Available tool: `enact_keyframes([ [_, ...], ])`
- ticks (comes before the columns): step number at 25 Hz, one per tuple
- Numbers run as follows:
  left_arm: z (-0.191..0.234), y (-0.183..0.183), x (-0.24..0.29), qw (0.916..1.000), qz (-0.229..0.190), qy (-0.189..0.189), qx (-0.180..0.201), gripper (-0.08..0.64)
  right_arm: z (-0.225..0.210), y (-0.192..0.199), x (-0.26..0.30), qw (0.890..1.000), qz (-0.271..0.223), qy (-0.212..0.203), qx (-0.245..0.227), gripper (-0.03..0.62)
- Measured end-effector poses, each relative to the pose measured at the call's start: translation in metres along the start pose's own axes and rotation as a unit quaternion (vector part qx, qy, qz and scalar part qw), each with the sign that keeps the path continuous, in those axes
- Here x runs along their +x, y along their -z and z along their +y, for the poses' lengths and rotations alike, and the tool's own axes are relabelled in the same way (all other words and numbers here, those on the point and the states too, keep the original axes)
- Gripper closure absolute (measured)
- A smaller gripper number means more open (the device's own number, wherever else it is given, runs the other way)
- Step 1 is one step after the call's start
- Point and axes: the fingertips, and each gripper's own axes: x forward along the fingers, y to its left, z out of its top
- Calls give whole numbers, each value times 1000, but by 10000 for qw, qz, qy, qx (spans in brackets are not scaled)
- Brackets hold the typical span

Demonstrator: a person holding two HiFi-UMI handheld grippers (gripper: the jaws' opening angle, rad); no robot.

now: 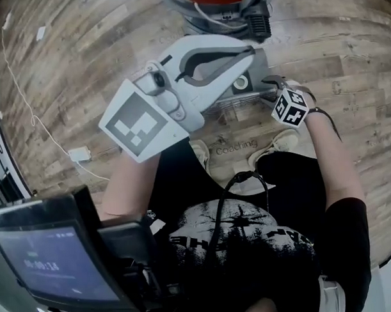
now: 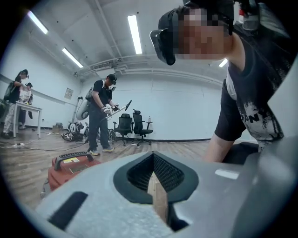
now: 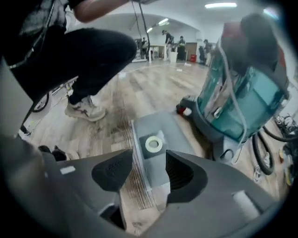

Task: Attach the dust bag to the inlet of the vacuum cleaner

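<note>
Progress: nothing attached yet; by my reading this is the very start, 0 of 3 steps done

Vacuum cleaner [image 3: 242,100]: teal body upright on the wood floor [image 1: 346,57]; well apart from both grippers; no bag on it that I can see

Dust bag [image 3: 160,123]: lies flat on the floor just beside the vacuum cleaner's base; collar ring [image 3: 154,144] faces up; nothing grips it

Right gripper [image 3: 149,160]: jaws wide, tilted down over the dust bag; bag framed between them but the pads are clear of it; empty

Left gripper [image 2: 153,160]: jaws closed together on nothing; points level across the room

Left to do: grasp the bag, carry it to the inlet, seat the ring

Hard to read: inlet not found in any of the 3 views; vacuum cleaner's top blurred in the right gripper view and cut off at the frame edge in the head view; left gripper's body covers part of the bag in the head view; red casing [image 2: 70,167] with a black handle in the left gripper view, cannot tell whether it belongs to this machine
</note>
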Motion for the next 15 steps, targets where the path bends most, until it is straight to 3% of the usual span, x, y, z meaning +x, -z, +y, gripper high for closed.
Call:
enact_keyframes([
  [4, -2, 31, -3, 9996, 277, 55, -18, 560, 5, 48, 61, 9960, 879, -134, 92, 364],
  [6, -4, 39, -6, 9990, 433, 68, -85, 560, 1, 51, 76, 9944, 1035, -16, 196, 364],
  [10, -6, 52, -14, 9983, 561, -4, -160, 560, -2, 58, 86, 9899, 1397, 148, -195, 364],
  [15, 2, 61, -20, 9971, 708, -257, -74, 560, -2, 71, 103, 9862, 1629, 69, -301, 374],
])
